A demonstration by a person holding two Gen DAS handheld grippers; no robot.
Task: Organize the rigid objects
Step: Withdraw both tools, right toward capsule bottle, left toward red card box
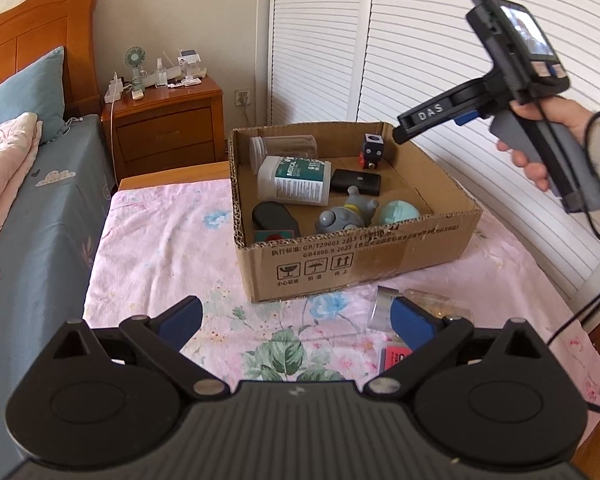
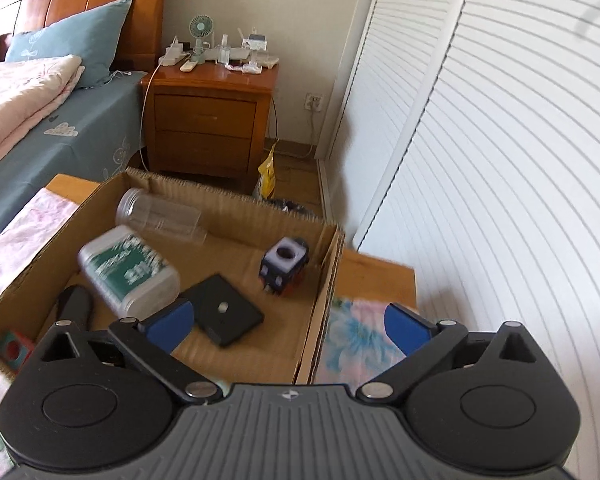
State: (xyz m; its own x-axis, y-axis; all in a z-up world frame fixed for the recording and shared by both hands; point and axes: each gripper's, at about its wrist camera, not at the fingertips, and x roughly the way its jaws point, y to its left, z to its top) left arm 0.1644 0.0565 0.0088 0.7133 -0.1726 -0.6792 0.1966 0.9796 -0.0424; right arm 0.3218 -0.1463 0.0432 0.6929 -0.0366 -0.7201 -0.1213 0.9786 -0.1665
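A cardboard box (image 1: 380,256) stands on the pink floral cloth (image 1: 160,248). In it lie a clear jar (image 1: 284,148), a white green-labelled bottle (image 1: 296,182), a black flat case (image 1: 356,182), a dark cube (image 1: 373,148), a grey toy figure (image 1: 346,214), a pale green ball (image 1: 400,212) and a black oval case (image 1: 272,218). My left gripper (image 1: 296,320) is open and empty, low in front of the box. My right gripper (image 2: 288,320) is open and empty, above the box's right wall (image 2: 320,312); the box's bottle (image 2: 128,272), black case (image 2: 224,316) and cube (image 2: 286,264) lie below it.
A clear plastic piece (image 1: 384,308) and a red card (image 1: 396,356) lie on the cloth by my left gripper's right finger. A bed (image 1: 28,200) is at the left, a wooden nightstand (image 1: 168,128) behind, white louvred doors (image 1: 440,60) at the right.
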